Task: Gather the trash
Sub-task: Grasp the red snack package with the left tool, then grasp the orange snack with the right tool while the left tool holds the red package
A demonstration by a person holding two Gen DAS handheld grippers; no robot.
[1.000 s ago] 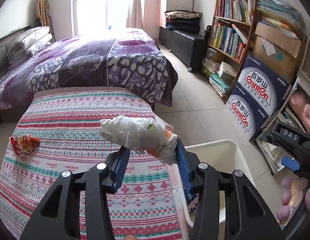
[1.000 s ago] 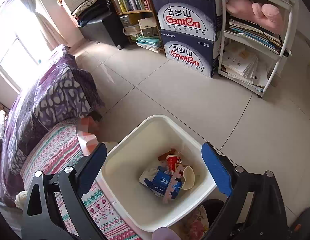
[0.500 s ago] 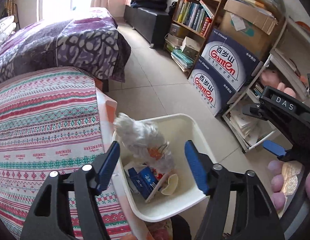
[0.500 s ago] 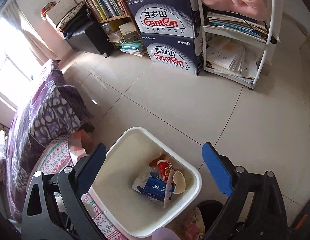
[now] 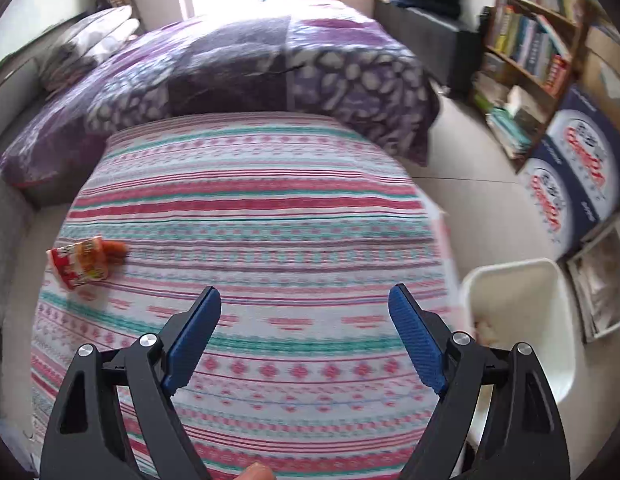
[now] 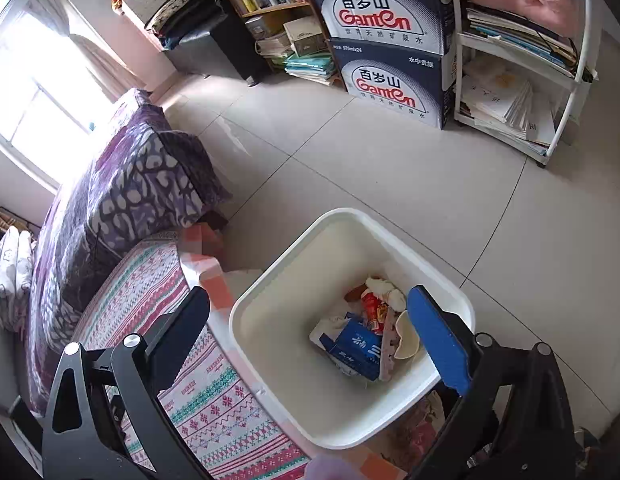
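The left wrist view is looking down across the striped cloth [image 5: 249,216], bin [image 5: 550,280] blurred at right. The right wrist view is looking steeply into the bin [image 6: 269,312], close. Both are sharing bin and cloth [image 6: 213,392].

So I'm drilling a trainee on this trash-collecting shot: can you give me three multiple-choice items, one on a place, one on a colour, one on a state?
1. Where does the red snack wrapper lie?
A. in the bin
B. on the striped cloth
C. on the floor

2. What colour is the bin?
A. white
B. green
C. black

3. What is between the left gripper fingers?
A. a crumpled bag
B. a blue carton
C. nothing

Answers: 1 B, it sits on the striped cloth at far left. 2 A, its rim and walls are white. 3 C, the jaws are opening with only cloth showing behind them.
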